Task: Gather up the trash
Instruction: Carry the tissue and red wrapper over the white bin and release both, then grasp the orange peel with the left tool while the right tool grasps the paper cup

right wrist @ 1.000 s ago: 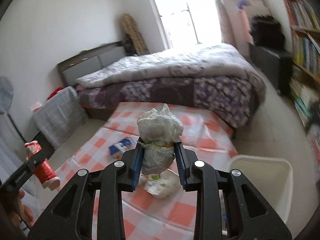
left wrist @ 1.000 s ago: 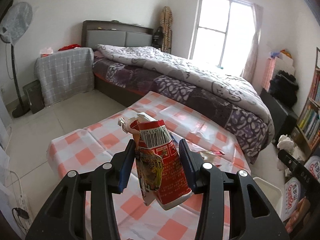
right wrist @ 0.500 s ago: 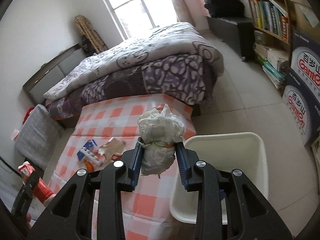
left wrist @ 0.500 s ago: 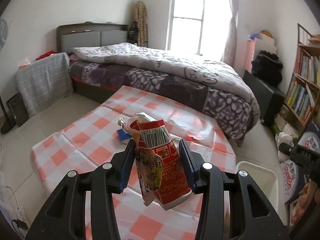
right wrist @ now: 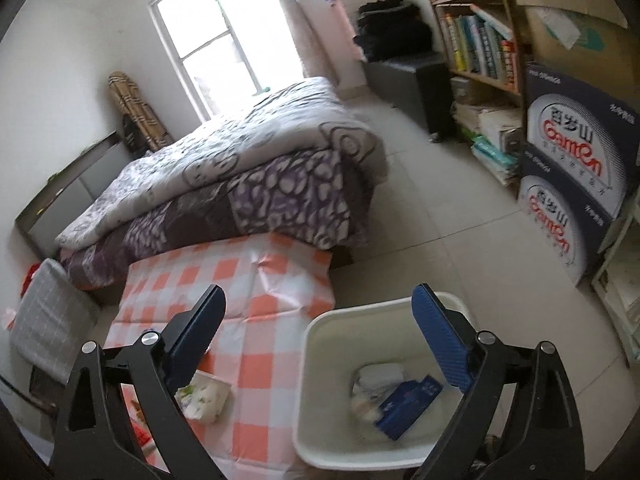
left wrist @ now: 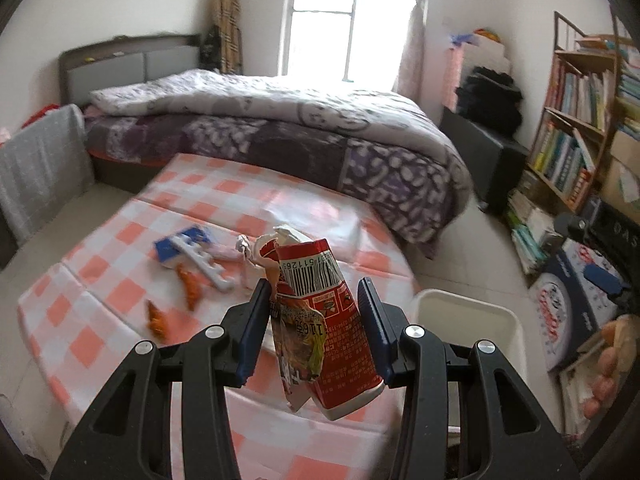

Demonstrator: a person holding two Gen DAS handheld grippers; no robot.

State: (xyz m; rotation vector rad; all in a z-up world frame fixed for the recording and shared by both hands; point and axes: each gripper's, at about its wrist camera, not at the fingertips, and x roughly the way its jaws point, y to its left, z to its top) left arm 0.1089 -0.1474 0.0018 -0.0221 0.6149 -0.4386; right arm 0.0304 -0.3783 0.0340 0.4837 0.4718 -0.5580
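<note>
Bedroom clutter is filling both views: a quilted bed (left wrist: 280, 128) is sitting at upper centre and a bookshelf (right wrist: 476, 20) is standing at the right edge. At lower centre of the left wrist view, the left gripper (left wrist: 316, 320) is clamping a red snack packet (left wrist: 324, 320) upright over the checkered tablecloth (left wrist: 120, 260), where scraps (left wrist: 192, 256) are lying at centre left. In the right wrist view, the right gripper (right wrist: 320, 328) is opening wide with nothing between its jaws, above the white bin (right wrist: 316, 360) at lower centre, where a blue box (right wrist: 408, 404) and white wads are lying.
</note>
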